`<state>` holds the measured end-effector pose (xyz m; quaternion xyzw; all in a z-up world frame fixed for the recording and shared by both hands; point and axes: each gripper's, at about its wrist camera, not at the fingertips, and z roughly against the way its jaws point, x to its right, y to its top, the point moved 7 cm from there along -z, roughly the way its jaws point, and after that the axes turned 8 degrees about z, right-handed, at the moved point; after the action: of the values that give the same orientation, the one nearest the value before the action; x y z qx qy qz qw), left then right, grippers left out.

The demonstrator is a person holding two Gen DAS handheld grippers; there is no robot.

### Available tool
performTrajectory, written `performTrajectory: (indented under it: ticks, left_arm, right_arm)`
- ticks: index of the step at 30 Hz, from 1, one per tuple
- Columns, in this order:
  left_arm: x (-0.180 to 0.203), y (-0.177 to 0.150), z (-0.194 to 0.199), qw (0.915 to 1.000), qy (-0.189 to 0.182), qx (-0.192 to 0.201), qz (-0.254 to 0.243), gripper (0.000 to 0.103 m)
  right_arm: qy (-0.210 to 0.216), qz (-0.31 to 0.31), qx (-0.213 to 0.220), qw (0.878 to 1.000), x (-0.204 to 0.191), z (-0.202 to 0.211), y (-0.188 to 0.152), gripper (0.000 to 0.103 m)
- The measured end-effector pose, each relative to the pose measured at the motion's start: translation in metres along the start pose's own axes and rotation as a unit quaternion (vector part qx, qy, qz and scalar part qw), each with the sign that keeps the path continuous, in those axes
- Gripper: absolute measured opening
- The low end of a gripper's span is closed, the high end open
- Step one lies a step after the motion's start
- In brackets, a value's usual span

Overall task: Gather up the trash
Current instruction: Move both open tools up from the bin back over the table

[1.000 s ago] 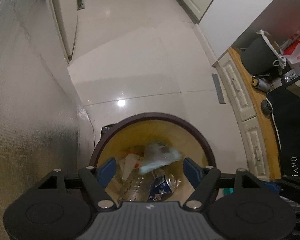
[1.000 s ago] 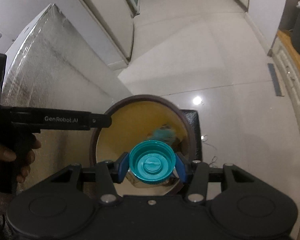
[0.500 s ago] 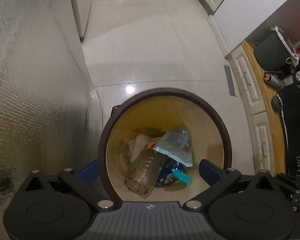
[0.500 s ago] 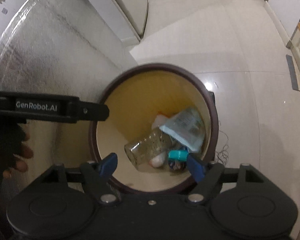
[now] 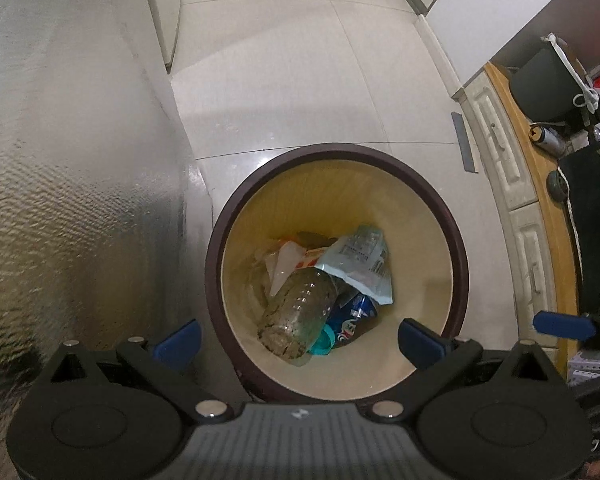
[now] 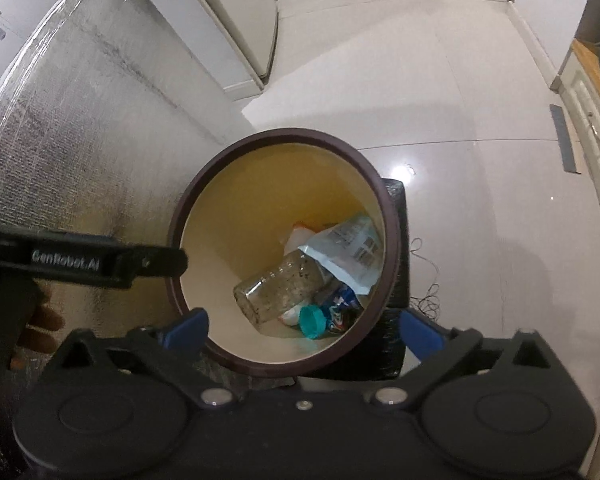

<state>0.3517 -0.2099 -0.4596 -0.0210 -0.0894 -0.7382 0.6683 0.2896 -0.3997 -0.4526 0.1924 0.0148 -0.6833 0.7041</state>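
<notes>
bin [image 5: 336, 152] on glossy tiled floor [image 5: 300, 80].

bin [image 5: 458, 248]: brown rim, upright | jar [image 5: 296, 314], pouch [image 5: 362, 264], teal lid [image 6: 313, 321]: inside

Glossy white tiled floor [image 5: 300, 92], and the round trash bin [image 5: 458, 264] stands on it beside the foil-covered wall [image 5: 68, 200].
</notes>
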Motion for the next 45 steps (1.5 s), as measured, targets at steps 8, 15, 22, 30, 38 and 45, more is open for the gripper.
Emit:
performTrajectory:
  ticks: [8,15,22,30,38,45]
  left_arm:
    - [0.003,-0.003,0.020,1.0000,0.002,0.005,0.000,0.103]
    - [0.012,-0.010,0.047,0.9999,0.001,0.012,-0.003,0.103]
    - [0.023,-0.020,0.084,0.9996,-0.004,0.028,-0.004,0.103]
    - [0.029,-0.034,0.128,0.9984,-0.010,0.052,-0.017,0.103]
    - [0.032,-0.055,0.168,0.9967,-0.018,0.076,-0.020,0.103]
    - [0.026,-0.071,0.201,0.9944,-0.030,0.101,-0.011,0.103]
  right_arm:
    - [-0.007,0.002,0.003,1.000,0.003,0.013,0.001,0.103]
    - [-0.019,-0.007,0.015,1.000,0.005,0.042,0.004,0.103]
    - [-0.025,-0.009,0.022,0.999,0.003,0.076,0.002,0.103]
    - [-0.042,-0.010,0.042,0.998,0.001,0.114,-0.005,0.103]
    - [-0.054,-0.008,0.058,0.997,-0.008,0.151,-0.017,0.103]
    - [-0.053,0.002,0.072,0.996,-0.024,0.181,-0.027,0.103]
